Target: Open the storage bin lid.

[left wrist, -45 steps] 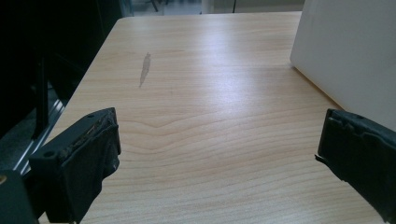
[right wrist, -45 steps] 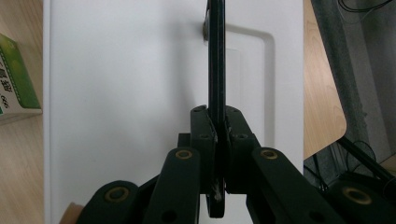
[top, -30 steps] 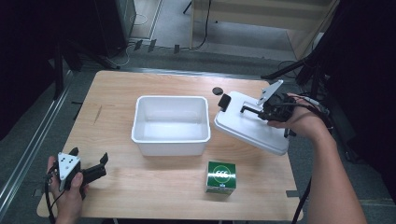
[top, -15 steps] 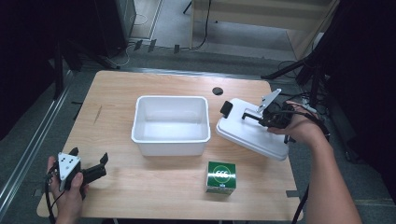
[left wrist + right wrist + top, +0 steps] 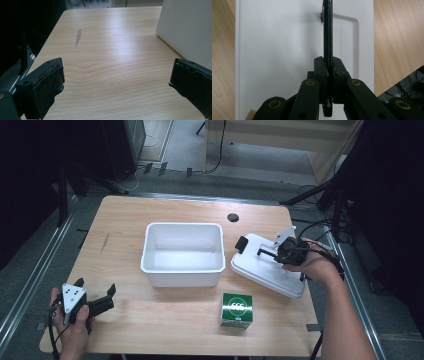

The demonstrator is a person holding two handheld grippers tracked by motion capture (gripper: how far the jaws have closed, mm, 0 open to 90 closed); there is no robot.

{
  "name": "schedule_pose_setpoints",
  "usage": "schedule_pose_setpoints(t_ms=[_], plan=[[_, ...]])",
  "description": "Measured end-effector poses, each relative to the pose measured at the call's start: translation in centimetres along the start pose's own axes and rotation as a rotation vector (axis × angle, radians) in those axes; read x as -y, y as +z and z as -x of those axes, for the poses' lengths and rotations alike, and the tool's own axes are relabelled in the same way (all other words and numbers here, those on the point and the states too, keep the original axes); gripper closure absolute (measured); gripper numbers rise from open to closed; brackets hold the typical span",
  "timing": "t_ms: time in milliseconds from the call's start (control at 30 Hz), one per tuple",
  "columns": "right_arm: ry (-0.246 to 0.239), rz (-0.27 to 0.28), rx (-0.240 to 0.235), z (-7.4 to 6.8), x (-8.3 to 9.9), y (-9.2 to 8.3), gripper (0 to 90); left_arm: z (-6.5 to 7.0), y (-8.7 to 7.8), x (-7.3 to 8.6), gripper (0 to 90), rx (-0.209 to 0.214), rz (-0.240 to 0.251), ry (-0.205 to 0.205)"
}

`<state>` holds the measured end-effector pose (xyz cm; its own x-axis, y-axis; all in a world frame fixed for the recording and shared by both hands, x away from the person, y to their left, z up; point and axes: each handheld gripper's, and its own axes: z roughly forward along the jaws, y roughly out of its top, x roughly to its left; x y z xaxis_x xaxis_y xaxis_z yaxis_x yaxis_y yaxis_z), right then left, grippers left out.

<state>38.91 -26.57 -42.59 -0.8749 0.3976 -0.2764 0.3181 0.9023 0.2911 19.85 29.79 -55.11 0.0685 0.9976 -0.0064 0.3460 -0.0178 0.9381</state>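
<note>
A white rectangular lid (image 5: 265, 272) lies low over the table just right of the white tub (image 5: 182, 270); whether it rests on the wood I cannot tell. My right gripper (image 5: 272, 254) is shut on the lid's thin black handle (image 5: 327, 32), which stands edge-on between the pads in the right gripper view. There the lid (image 5: 279, 50) spreads out beneath the right gripper (image 5: 327, 65). My left gripper (image 5: 95, 286) is at the table's front left corner, open and holding nothing. In the left gripper view the left gripper (image 5: 116, 82) faces bare wood, with the tub's wall (image 5: 190, 27) at the right.
A green box (image 5: 236, 309) stands near the front edge, between the tub and the lid. A dark round hole (image 5: 233, 217) is set in the tabletop behind the tub. Cables and dark stands crowd the floor past the right edge.
My right hand has come down with the lid, which now sits lower and flatter beside the tub. The left hand has stayed put.
</note>
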Motion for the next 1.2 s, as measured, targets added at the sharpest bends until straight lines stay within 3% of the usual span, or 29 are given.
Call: schedule_pose_setpoints(t_ms=[600, 1000, 1067, 1200], plan=[[0.011, -0.025, 0.001, -0.8, 0.7, 2.8, 85.5, 0.0, 0.0, 0.0, 0.0, -0.009, 0.001, -0.001], [0.009, -0.024, 0.006, -1.8, 0.5, 3.7, 85.0, -0.1, -0.1, 0.0, 0.0, -0.009, -0.006, -0.007], [0.02, -0.016, 0.018, -1.9, 0.5, 3.6, 79.9, -0.1, 0.0, 0.0, 0.0, -0.009, -0.007, -0.009], [0.01, -0.007, -0.005, -2.5, 0.2, 3.0, 65.2, -0.1, 0.0, 0.0, 0.0, -0.011, -0.006, -0.009]])
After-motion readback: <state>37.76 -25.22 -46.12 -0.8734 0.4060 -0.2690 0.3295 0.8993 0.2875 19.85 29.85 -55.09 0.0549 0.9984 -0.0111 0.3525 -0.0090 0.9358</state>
